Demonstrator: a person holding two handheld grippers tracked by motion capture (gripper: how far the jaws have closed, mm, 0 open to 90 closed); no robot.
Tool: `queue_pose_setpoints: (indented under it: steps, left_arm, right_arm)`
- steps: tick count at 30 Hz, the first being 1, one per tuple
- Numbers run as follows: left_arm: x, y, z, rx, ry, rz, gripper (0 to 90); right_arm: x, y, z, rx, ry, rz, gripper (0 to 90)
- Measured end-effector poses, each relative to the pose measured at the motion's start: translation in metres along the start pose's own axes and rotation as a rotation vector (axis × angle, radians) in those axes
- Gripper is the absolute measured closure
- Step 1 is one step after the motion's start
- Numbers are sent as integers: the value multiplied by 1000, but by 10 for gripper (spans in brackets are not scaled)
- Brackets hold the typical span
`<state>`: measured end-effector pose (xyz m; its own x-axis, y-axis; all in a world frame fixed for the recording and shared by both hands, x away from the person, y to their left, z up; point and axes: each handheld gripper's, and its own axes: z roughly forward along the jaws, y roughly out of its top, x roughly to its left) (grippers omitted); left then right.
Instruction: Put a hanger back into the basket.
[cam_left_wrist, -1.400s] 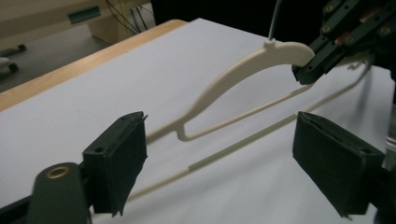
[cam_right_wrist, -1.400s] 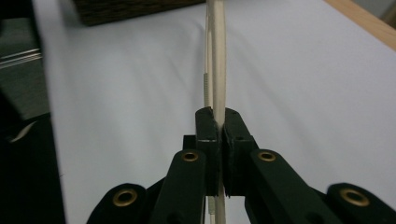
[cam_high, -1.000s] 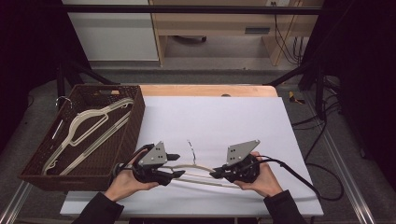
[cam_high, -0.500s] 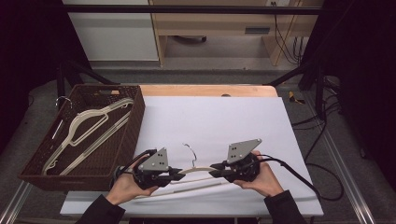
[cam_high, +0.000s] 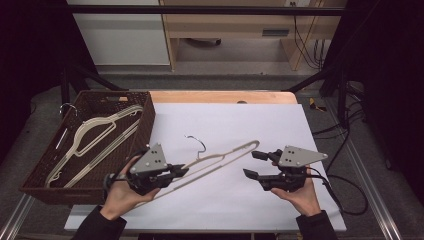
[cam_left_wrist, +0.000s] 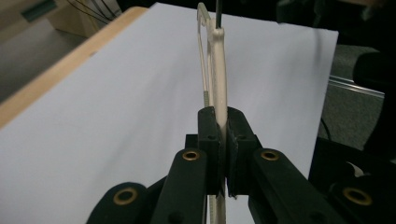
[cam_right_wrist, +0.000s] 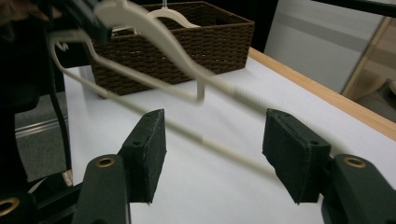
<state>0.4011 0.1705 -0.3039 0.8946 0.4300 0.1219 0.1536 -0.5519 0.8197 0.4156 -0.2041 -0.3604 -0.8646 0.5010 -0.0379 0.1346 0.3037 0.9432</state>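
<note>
A cream plastic hanger (cam_high: 220, 159) with a dark metal hook hangs tilted above the white table sheet (cam_high: 250, 120). My left gripper (cam_high: 180, 171) is shut on one end of it. In the left gripper view the jaws (cam_left_wrist: 222, 135) pinch the hanger's arm (cam_left_wrist: 218, 70), which runs straight away from them. My right gripper (cam_high: 251, 163) is open just past the hanger's other end and does not touch it. In the right gripper view the open pads (cam_right_wrist: 212, 154) frame the blurred hanger (cam_right_wrist: 154, 30), which hangs farther off.
A brown wicker basket (cam_high: 142, 135) stands at the table's left and holds more cream hangers (cam_high: 95, 135). It also stands behind the hanger in the right gripper view (cam_right_wrist: 219, 42). A wooden edge runs along the table's far side. A cable trails from the right gripper.
My right gripper has let go of the hanger and opened. My left gripper has lifted the hanger, and its free end has swung up and away from the person.
</note>
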Motion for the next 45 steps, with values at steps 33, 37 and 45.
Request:
queue_pose_setpoints:
  steps: [33, 37, 45]
  left_arm:
    - [169, -73, -125, -29, 329, -304, 864]
    - [180, -87, -130, -30, 342, -336, 864]
    - [191, -110, -141, -25, 353, -357, 863]
  right_arm:
    - [-15, -40, -11, 29, -172, 140, 106]
    - [-15, -40, -11, 26, -170, 138, 104]
    - [-16, -41, -11, 27, -169, 138, 99]
